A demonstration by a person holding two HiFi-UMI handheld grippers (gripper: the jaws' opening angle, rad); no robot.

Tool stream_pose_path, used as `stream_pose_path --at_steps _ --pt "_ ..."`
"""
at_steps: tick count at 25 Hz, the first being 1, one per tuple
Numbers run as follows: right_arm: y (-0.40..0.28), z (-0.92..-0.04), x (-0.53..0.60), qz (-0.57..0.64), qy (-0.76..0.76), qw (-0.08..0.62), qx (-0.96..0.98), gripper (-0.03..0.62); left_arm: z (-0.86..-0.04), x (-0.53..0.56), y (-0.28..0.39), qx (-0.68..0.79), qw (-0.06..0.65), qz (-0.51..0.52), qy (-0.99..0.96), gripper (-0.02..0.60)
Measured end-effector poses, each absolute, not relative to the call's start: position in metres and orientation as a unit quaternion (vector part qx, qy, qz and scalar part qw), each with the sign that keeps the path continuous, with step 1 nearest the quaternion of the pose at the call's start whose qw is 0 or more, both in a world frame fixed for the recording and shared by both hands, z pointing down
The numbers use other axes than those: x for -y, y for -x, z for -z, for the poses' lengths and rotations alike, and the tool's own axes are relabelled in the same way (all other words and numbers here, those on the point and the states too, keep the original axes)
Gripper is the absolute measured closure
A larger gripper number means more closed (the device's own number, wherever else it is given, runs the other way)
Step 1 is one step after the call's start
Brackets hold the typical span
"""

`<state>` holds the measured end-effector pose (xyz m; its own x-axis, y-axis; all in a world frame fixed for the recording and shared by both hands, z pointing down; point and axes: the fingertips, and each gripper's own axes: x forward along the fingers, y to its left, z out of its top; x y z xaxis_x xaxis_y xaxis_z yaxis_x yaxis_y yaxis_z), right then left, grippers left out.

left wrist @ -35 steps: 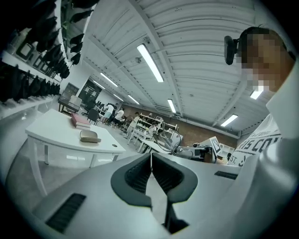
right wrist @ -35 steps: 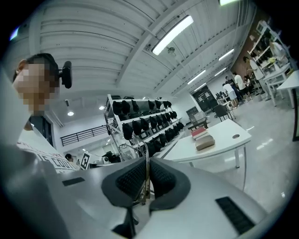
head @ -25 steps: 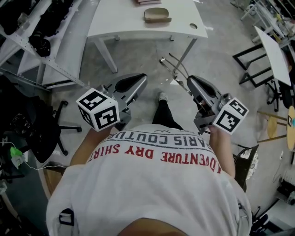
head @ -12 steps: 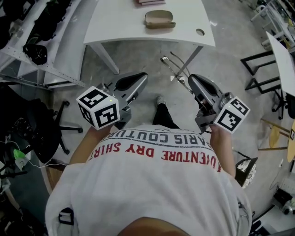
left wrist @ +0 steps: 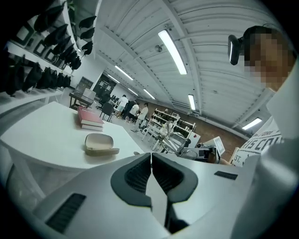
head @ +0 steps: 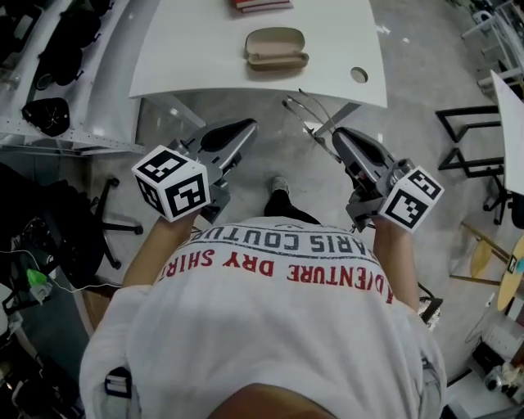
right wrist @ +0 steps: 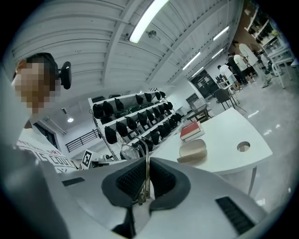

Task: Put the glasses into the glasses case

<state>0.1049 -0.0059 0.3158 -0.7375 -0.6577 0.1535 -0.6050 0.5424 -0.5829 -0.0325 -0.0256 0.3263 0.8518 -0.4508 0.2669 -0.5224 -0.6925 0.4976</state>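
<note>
The wire-framed glasses (head: 296,113) hang in the air short of the table's near edge, and my right gripper (head: 334,131) is shut on them. In the right gripper view the pads (right wrist: 132,179) pinch a thin temple arm (right wrist: 147,170), with a lens (right wrist: 132,150) just beyond. The beige glasses case (head: 277,47) lies closed on the white table (head: 196,49) ahead; it also shows in the gripper views as the case (left wrist: 100,144) and the case (right wrist: 192,150). My left gripper (head: 250,123) is level with the right one, shut and holding nothing (left wrist: 151,155).
Red books (head: 260,4) lie behind the case, and a round cable hole (head: 359,74) sits at the table's right corner. A shelf rack (head: 49,57) stands left, an office chair (head: 78,221) behind it, black-framed tables (head: 467,139) right. The person's foot (head: 279,185) is below.
The table and case have come nearer and lower in the head view as the person walks toward them. Both grippers moved forward together; the grip on the glasses is unchanged.
</note>
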Motion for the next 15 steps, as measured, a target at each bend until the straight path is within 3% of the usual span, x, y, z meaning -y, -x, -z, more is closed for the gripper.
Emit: stream_pose_path --at_steps 15 --pt "-0.152 -0.336 0.120 0.312 0.315 -0.004 -0.896 0.557 -0.345 0.133 -0.021 0.305 0.298 -0.073 -0.901 0.552"
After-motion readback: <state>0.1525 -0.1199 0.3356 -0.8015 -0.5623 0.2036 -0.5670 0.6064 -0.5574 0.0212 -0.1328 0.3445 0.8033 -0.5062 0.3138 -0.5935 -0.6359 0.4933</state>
